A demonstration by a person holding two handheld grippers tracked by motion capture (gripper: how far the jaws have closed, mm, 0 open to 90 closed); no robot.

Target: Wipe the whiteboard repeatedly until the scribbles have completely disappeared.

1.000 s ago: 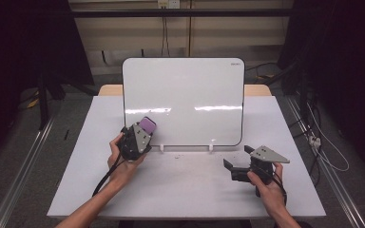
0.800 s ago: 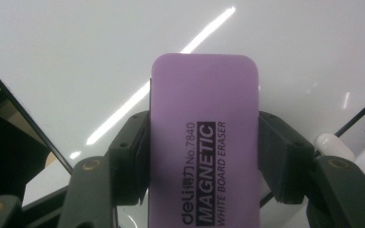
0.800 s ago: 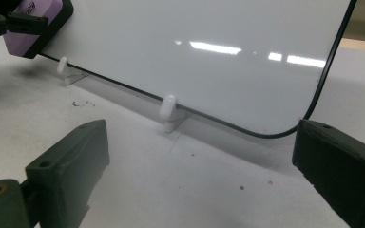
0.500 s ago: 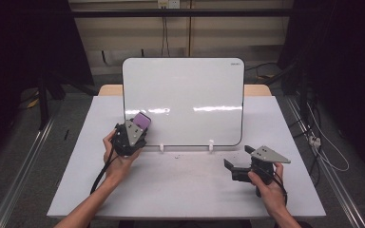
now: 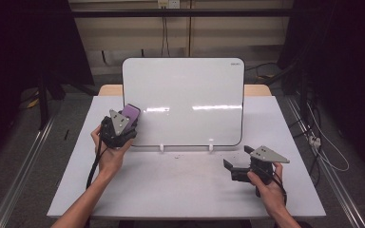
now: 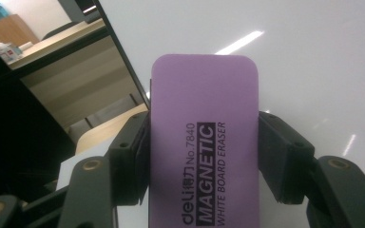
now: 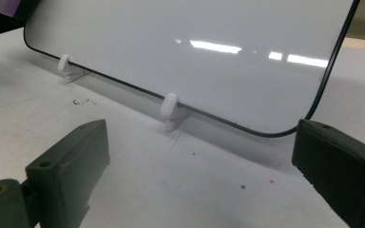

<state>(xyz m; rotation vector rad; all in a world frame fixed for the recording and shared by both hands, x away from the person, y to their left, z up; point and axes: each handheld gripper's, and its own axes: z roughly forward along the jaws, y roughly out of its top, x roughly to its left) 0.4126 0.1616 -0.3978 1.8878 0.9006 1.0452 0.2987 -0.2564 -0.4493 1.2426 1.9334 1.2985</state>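
Left gripper (image 6: 204,156) clamps the purple whiteboard eraser (image 6: 204,142) between its fingers (image 6: 128,156), eraser tip just at the whiteboard (image 5: 185,95) near its left edge. Board looks clean; wiping likely barely begun. Right gripper (image 7: 199,161) gapes empty, low on the table (image 5: 180,185).

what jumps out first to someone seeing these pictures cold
The purple eraser stands out first, clamped between the jaws of the left gripper at the lower left edge of the whiteboard. That glossy board stands propped on white feet mid-table. The right gripper rests open on the table at the right.
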